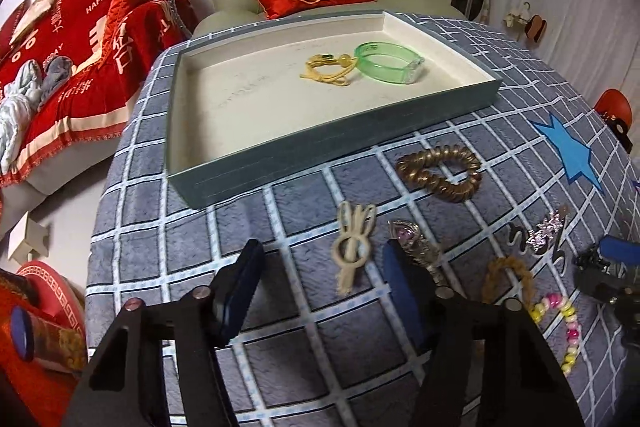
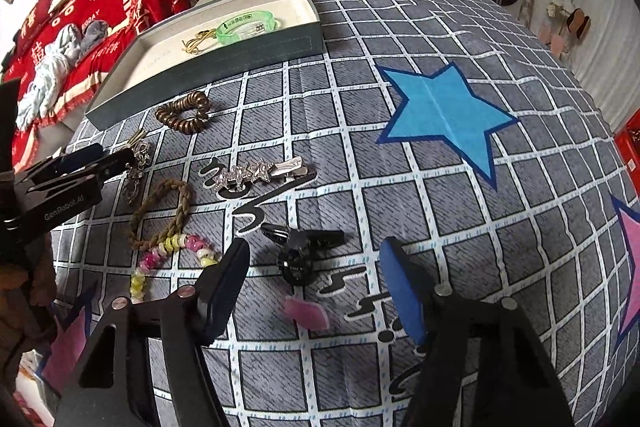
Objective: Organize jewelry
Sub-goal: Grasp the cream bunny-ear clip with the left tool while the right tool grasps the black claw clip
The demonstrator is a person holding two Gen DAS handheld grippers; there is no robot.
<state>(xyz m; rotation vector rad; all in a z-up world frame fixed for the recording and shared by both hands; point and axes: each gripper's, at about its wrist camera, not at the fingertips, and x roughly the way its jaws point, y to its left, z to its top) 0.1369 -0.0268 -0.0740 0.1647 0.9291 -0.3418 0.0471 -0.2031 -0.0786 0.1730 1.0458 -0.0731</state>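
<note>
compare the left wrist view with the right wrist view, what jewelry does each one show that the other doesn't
Only the left wrist view shows the cream knotted hair tie.

Only the right wrist view shows the black hair clip and the pink piece.

Both show the tray holding the green bangle and yellow cord, plus the bronze coil tie, sparkly star clip, braided brown loop and pastel bead bracelet on the checked cloth.

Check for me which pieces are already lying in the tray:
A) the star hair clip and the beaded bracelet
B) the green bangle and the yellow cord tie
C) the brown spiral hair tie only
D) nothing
B: the green bangle and the yellow cord tie lie side by side inside the tray; everything else is on the cloth.
</note>
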